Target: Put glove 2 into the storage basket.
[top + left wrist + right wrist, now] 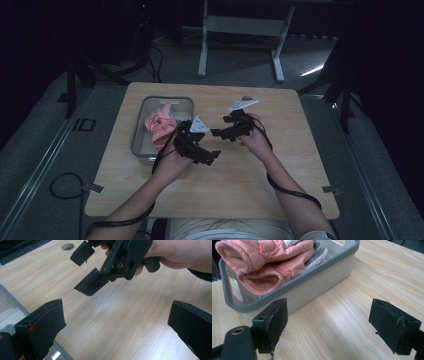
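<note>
A grey-rimmed plastic bin (pixel 138 131) stands on the left part of the wooden table (pixel 280 165). In it lies a pink garment (pixel 160 125) with ribbed cuffs. In the right gripper view the bin (pixel 294 282) is close ahead at upper left, with the pink garment (pixel 262 262) heaped over a white and grey piece (pixel 320 252). My left gripper (pixel 210 157) is open just right of the bin and holds nothing. My right gripper (pixel 220 126) is open a little beyond it, also with nothing in it. In the left gripper view, the left gripper (pixel 115 312) faces the right gripper (pixel 85 270).
A round hole (pixel 246 97) sits near the table's far edge. The bin's grey rim (pixel 15 305) shows at the lower left of the left gripper view. A white table frame (pixel 240 30) stands on the floor beyond. Bare wood lies to the right and front.
</note>
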A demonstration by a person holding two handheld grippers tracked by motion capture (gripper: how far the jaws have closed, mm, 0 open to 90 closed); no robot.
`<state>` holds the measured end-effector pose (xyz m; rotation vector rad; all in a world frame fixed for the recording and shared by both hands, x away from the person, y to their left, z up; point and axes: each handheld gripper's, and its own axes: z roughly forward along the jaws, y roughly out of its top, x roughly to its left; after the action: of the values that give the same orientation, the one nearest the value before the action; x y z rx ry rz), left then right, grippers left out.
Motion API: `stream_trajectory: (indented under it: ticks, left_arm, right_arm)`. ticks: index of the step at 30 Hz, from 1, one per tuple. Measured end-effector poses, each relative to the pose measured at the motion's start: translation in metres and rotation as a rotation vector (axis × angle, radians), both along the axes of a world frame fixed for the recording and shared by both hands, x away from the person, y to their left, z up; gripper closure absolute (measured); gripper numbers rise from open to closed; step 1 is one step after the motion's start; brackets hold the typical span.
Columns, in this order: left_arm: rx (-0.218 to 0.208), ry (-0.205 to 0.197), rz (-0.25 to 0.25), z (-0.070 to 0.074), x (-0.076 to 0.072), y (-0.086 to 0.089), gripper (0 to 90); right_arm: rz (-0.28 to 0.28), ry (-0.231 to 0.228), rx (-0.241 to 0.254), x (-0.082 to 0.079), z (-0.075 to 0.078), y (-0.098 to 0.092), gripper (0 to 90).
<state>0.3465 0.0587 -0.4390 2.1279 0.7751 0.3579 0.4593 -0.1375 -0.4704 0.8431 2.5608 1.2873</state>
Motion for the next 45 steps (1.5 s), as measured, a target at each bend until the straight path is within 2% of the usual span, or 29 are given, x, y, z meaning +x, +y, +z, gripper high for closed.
stream_trajectory:
  ticks: [5, 12, 17, 22, 26, 29, 35, 39, 45]
  left_arm:
    - [-0.008, 0.001, -0.024, -0.012, -0.004, -0.006, 0.5]
    - [0.031, 0.006, -0.067, -0.028, -0.006, -0.014, 0.5]
    - [0.008, 0.021, -0.091, -0.04, -0.009, -0.02, 0.4]
    - [0.008, 0.018, -0.132, -0.053, -0.012, -0.025, 0.4]
    - [0.029, 0.023, -0.136, -0.063, -0.013, -0.028, 0.4]
    - [0.03, 0.022, -0.133, -0.068, -0.013, -0.029, 0.4]
    - [0.057, -0.006, -0.142, -0.078, -0.016, -0.03, 0.4]
    - [0.059, 0.008, -0.152, -0.087, -0.017, -0.03, 0.4]
    - [0.057, 0.005, -0.163, -0.094, -0.018, -0.033, 0.5]
  right_arm:
    - [0.0, 0.002, -0.014, -0.005, -0.008, -0.008, 15.3]
    - [-0.024, 0.015, -0.016, -0.008, -0.02, -0.021, 15.2]
    - [-0.034, 0.018, -0.022, -0.009, -0.026, -0.03, 15.1]
    - [-0.028, 0.011, -0.02, -0.012, -0.033, -0.036, 15.1]
    - [-0.015, 0.004, -0.029, -0.015, -0.038, -0.039, 14.8]
    - [-0.009, 0.001, -0.033, -0.018, -0.043, -0.042, 14.7]
    - [-0.004, 0.003, -0.039, -0.025, -0.054, -0.046, 14.5]
    - [0.0, 0.005, -0.042, -0.029, -0.06, -0.049, 14.4]
    - [-0.013, 0.008, -0.05, -0.032, -0.067, -0.055, 14.4]
